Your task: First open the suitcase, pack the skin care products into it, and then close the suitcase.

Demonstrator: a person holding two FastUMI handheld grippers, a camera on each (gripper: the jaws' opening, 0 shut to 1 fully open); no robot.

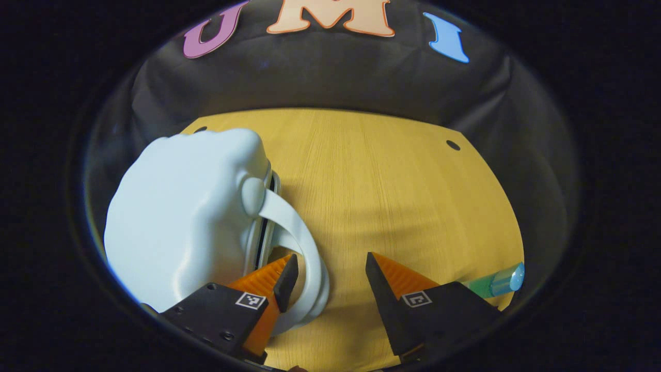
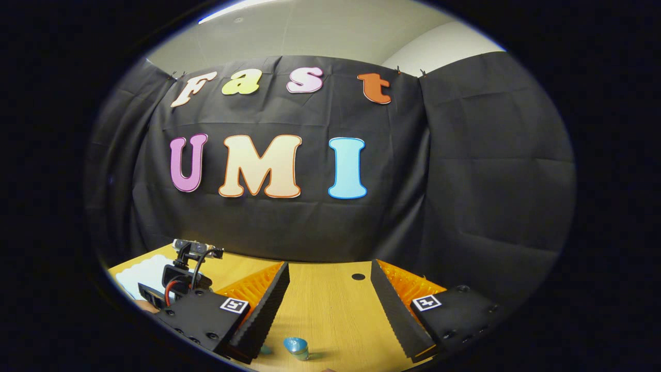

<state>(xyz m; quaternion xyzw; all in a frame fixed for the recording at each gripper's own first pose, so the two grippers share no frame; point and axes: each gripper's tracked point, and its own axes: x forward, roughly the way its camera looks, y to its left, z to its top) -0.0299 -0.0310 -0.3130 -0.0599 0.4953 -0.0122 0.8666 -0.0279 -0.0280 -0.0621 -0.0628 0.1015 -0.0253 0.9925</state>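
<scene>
With jaws parted, the left gripper (image 1: 330, 271) is flanking the closed pale-blue suitcase (image 1: 181, 222) handle (image 1: 302, 243), a blue-capped tube (image 1: 498, 283) lying nearby, while the right gripper (image 2: 329, 294) is hovering open.

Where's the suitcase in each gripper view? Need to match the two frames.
Left gripper view: the pale blue suitcase lies at left on the wooden table, closed, its strap handle looping by the left gripper.
Right gripper view: a pale sliver of it sits at far lower left, behind the other gripper's rig.
Shared landmark: the dark round hole in the tabletop, probably the same one.
</scene>
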